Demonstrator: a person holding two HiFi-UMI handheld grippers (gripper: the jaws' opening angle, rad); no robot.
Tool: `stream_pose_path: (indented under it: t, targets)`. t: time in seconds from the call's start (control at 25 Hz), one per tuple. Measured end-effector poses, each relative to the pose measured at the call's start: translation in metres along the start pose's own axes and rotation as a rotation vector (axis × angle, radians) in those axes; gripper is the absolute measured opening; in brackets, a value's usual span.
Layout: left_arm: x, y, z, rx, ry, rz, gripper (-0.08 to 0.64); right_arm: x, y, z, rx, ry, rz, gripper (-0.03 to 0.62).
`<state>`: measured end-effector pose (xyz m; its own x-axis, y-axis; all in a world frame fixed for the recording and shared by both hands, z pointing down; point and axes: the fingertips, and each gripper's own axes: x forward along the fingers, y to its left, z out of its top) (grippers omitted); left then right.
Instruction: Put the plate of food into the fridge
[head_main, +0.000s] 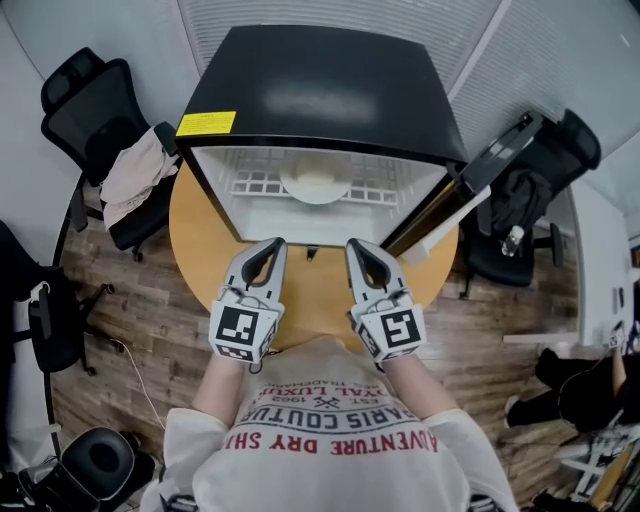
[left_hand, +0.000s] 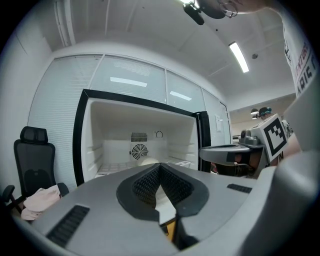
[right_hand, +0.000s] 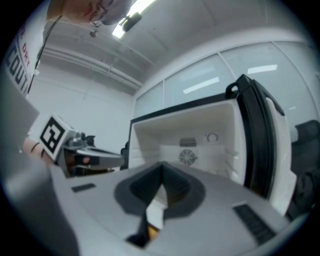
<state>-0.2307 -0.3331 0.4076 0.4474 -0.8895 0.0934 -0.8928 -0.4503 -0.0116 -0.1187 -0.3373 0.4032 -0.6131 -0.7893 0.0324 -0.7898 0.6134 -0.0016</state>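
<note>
The plate of food (head_main: 315, 183), white with a pale mound on it, sits on the wire shelf inside the open black fridge (head_main: 330, 80). In the left gripper view only a pale edge of the plate (left_hand: 145, 161) shows over the jaws. My left gripper (head_main: 274, 245) and right gripper (head_main: 354, 246) hover side by side over the table, just in front of the fridge opening. Both are shut with nothing between their jaws. The left gripper (left_hand: 160, 165) and the right gripper (right_hand: 161, 178) both point into the white fridge interior.
The fridge stands on a round wooden table (head_main: 310, 290). Its door (head_main: 480, 170) hangs open to the right. Black office chairs stand at the left (head_main: 85, 95) and right (head_main: 520, 215); the left one has a pink cloth (head_main: 135, 170) on it.
</note>
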Motion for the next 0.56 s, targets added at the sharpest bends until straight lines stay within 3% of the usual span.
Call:
stream_pose_path:
  t: [0.56]
  targets:
    - [0.008, -0.013, -0.005, 0.002, 0.025, -0.016, 0.029, -0.003, -0.002, -0.004, 0.004, 0.023, 0.020, 0.028]
